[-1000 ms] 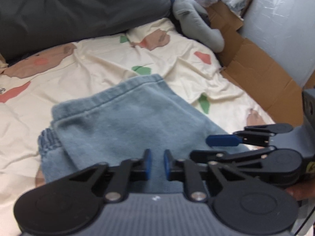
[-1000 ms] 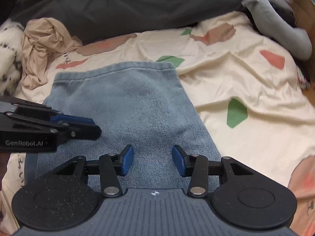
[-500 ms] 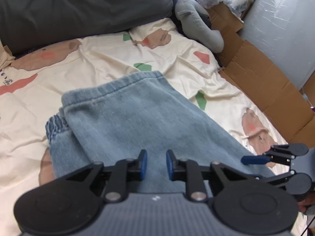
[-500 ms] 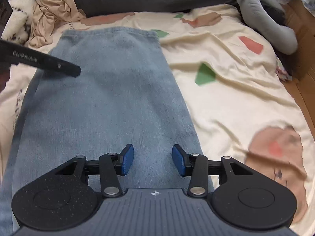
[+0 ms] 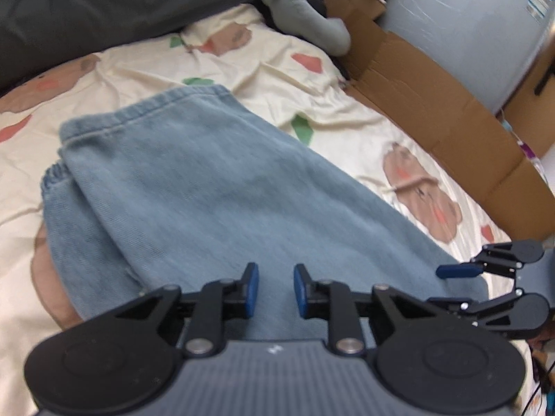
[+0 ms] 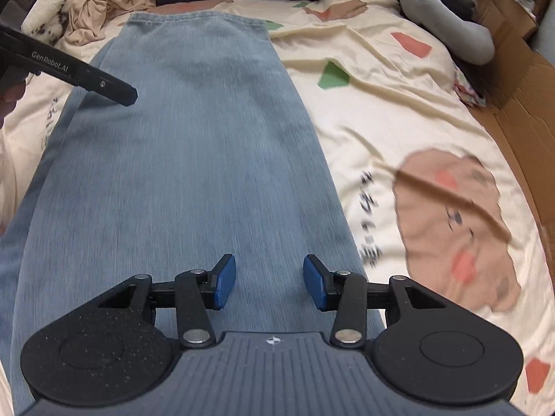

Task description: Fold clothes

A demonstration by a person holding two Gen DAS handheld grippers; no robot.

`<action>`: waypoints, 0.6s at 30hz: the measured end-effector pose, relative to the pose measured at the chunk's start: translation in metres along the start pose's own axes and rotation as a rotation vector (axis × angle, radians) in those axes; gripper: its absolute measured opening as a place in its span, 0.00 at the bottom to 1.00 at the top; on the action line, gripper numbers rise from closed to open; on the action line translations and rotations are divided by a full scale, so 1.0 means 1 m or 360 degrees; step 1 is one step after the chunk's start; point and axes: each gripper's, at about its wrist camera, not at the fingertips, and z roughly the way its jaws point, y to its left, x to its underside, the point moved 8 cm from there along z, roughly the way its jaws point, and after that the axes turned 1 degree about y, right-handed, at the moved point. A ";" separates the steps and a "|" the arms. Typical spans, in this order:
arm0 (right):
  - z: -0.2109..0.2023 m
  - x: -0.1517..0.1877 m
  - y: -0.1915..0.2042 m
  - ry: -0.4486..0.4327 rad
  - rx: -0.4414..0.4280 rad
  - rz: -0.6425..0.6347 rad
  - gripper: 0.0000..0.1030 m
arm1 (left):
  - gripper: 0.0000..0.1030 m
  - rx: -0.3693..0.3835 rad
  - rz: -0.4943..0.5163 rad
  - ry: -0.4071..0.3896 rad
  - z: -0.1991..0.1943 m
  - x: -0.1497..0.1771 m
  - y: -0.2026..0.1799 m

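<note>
Left wrist view: the jeans point(image 5: 215, 201) lie folded lengthwise on the sheet point(image 5: 284, 69), hem toward the dark pillow point(image 5: 104, 10), an elastic waistband edge peeking out at the left under the top layer. The left gripper point(image 5: 275, 289) hovers over the near part of the jeans; its jaws have just been opening and now stand a small gap apart, with nothing between the pads. To the right of the jeans, at their edge, the right gripper point(image 5: 461, 287) shows from the side. Beyond the jeans a grey plush toy point(image 5: 305, 17) lies by the cardboard point(image 5: 433, 104) that lines the sheet's right side.

Right wrist view: the jeans point(image 6: 194, 159) run away from the camera as one long strip, the far hem near a beige garment point(image 6: 100, 3). The right gripper point(image 6: 270, 282) hangs above the near end of the jeans, jaws about half spread and empty. The left gripper point(image 6: 118, 88) reaches in over the jeans' left edge. The plush toy point(image 6: 447, 17) lies at the far right of the jeans, on the sheet point(image 6: 399, 111).
</note>
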 end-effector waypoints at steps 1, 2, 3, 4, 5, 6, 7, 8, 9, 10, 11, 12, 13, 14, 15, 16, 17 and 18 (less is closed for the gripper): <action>-0.003 0.006 -0.002 0.0002 0.0006 0.0017 0.48 | 0.22 0.0006 0.0015 0.0010 0.000 0.002 -0.003; -0.007 0.013 -0.005 0.0003 0.0012 0.0039 0.48 | 0.22 0.0011 0.0031 0.0020 0.000 0.003 -0.007; -0.010 0.020 -0.007 0.0004 0.0017 0.0059 0.48 | 0.22 0.0017 0.0046 0.0031 0.000 0.005 -0.010; -0.013 0.027 -0.009 0.0002 0.0019 0.0073 0.48 | 0.22 0.0022 0.0062 0.0041 0.000 0.006 -0.013; -0.016 0.033 -0.011 -0.0002 0.0020 0.0084 0.48 | 0.22 0.0025 0.0078 0.0052 0.000 0.008 -0.016; -0.019 0.039 -0.013 -0.0007 0.0022 0.0093 0.48 | 0.22 0.0028 0.0092 0.0064 0.001 0.009 -0.019; -0.021 0.044 -0.016 -0.0013 0.0023 0.0103 0.48 | 0.22 0.0031 0.0105 0.0075 0.000 0.011 -0.021; -0.024 0.050 -0.018 -0.0019 0.0027 0.0113 0.48 | 0.22 0.0034 0.0117 0.0086 0.000 0.012 -0.023; -0.027 0.056 -0.020 -0.0024 0.0033 0.0124 0.48 | 0.22 0.0035 0.0130 0.0097 0.000 0.014 -0.026; -0.030 0.061 -0.022 -0.0031 0.0038 0.0133 0.48 | 0.22 0.0035 0.0144 0.0107 -0.001 0.015 -0.028; -0.033 0.066 -0.023 -0.0037 0.0043 0.0141 0.48 | 0.22 0.0036 0.0159 0.0119 -0.001 0.017 -0.031; -0.035 0.071 -0.024 -0.0042 0.0048 0.0147 0.48 | 0.22 0.0037 0.0175 0.0132 -0.001 0.019 -0.033; -0.037 0.075 -0.024 -0.0048 0.0053 0.0149 0.48 | 0.22 0.0039 0.0190 0.0144 -0.002 0.021 -0.036; -0.038 0.080 -0.024 -0.0055 0.0057 0.0149 0.48 | 0.22 0.0041 0.0206 0.0157 -0.002 0.023 -0.038; -0.040 0.084 -0.024 -0.0062 0.0059 0.0144 0.48 | 0.22 0.0045 0.0221 0.0171 -0.002 0.025 -0.040; -0.042 0.088 -0.024 -0.0069 0.0058 0.0134 0.48 | 0.22 0.0050 0.0232 0.0191 -0.003 0.028 -0.043; -0.043 0.091 -0.023 -0.0073 0.0057 0.0118 0.48 | 0.22 0.0057 0.0240 0.0214 -0.003 0.031 -0.045; -0.044 0.093 -0.024 -0.0076 0.0054 0.0111 0.48 | 0.22 0.0064 0.0252 0.0237 -0.004 0.033 -0.048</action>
